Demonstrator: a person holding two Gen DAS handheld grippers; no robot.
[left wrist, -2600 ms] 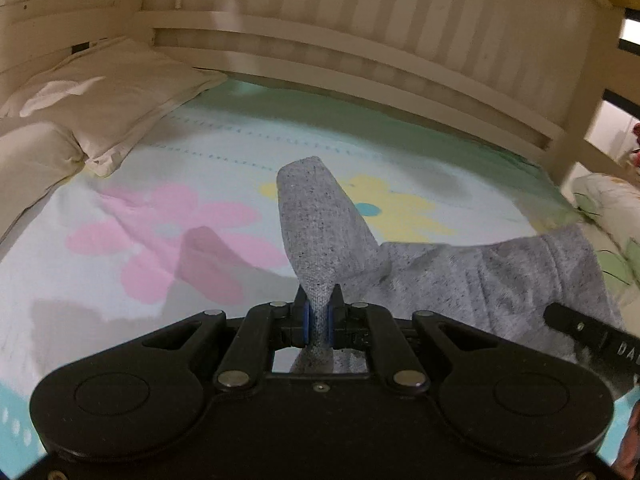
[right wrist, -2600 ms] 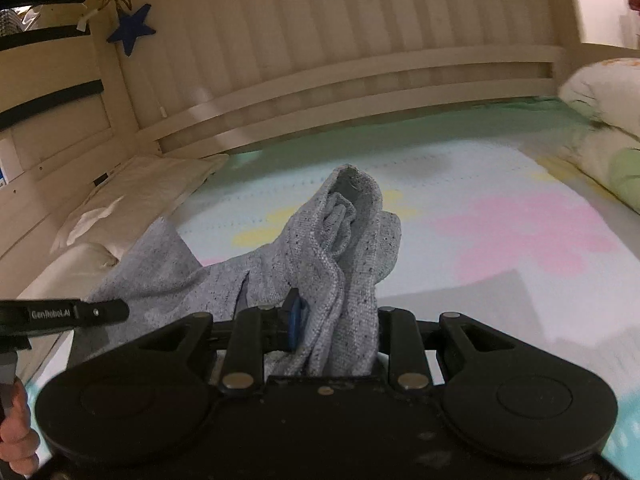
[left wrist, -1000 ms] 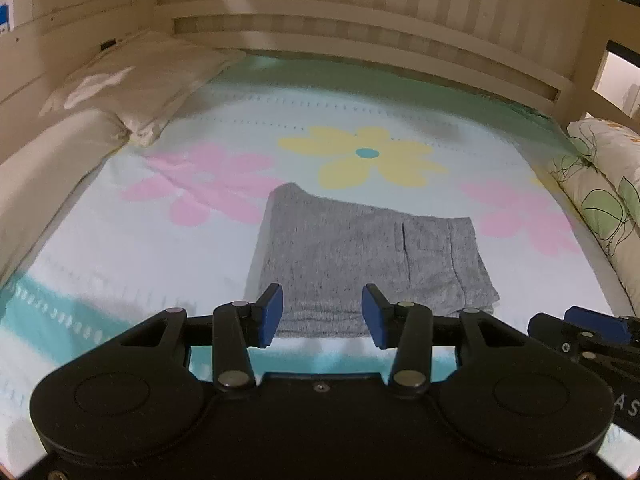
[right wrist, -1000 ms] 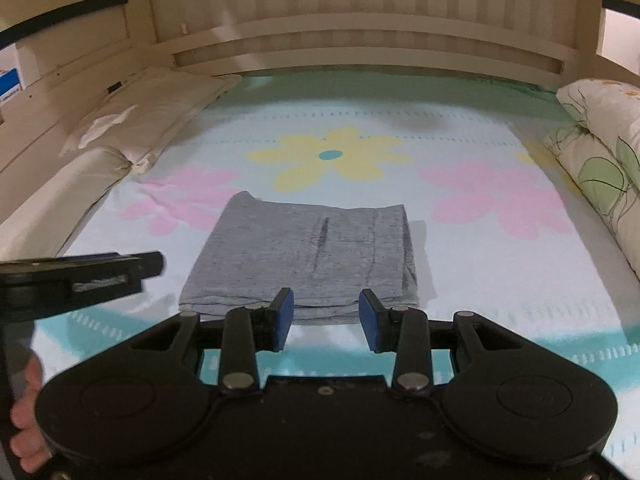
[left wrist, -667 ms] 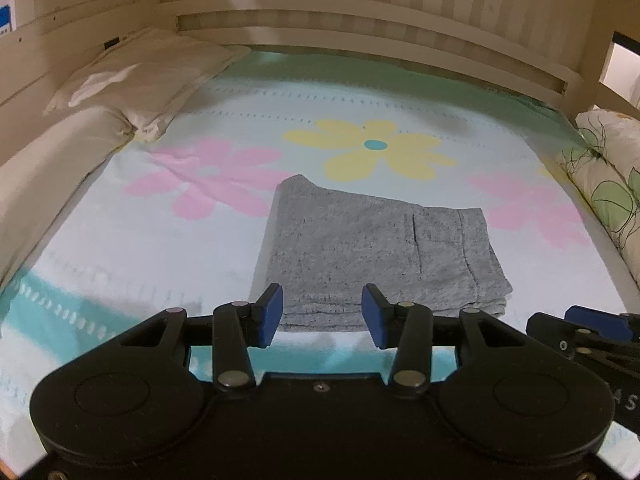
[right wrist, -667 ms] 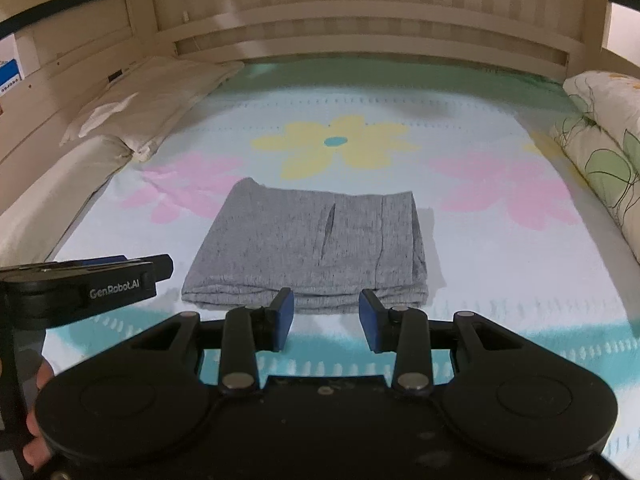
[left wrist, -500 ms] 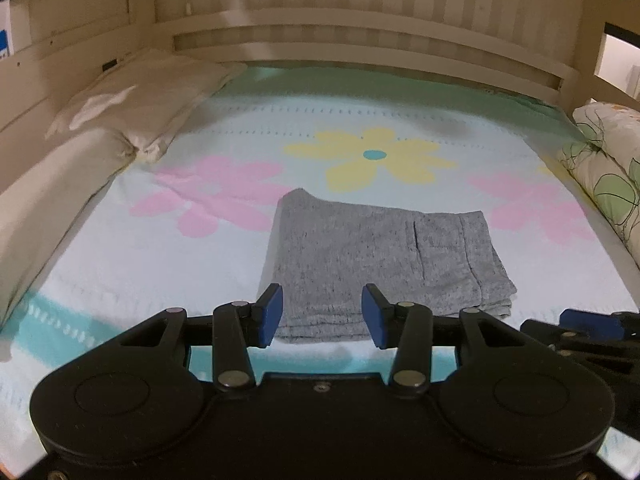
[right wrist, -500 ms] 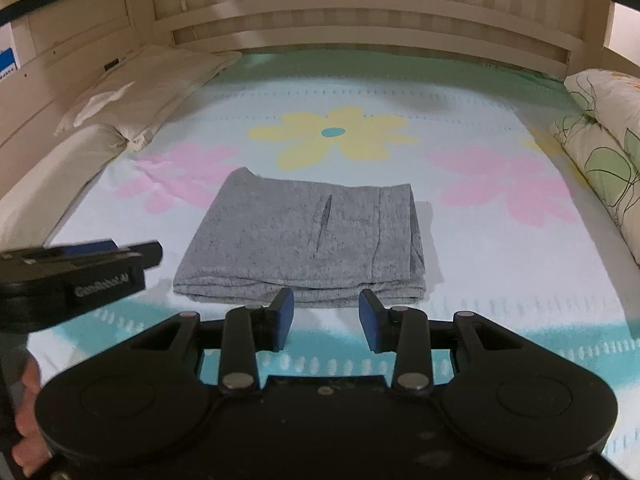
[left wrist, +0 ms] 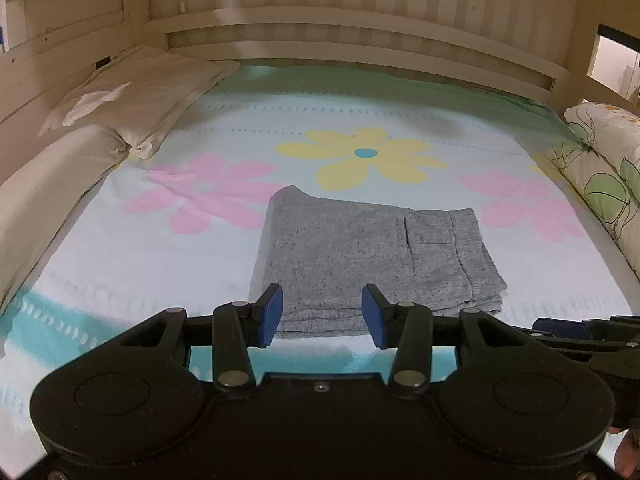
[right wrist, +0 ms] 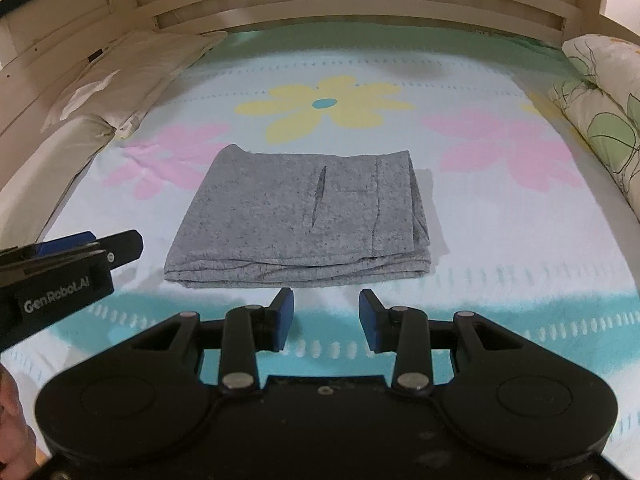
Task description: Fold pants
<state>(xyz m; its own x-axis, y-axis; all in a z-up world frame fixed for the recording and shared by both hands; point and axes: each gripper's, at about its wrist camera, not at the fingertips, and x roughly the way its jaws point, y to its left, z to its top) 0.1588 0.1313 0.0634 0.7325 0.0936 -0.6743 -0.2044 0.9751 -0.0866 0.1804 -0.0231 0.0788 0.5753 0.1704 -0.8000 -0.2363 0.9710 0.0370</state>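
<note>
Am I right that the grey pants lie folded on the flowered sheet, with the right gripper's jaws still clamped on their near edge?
Not quite. The grey pants do lie folded on the flowered sheet, but the right gripper holds nothing: the right wrist view shows its jaws apart, short of the near edge.

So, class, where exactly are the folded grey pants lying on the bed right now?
In both wrist views the grey pants lie flat mid-sheet, just below the yellow flower, between the two pink flowers, the white pillow far left.
</note>
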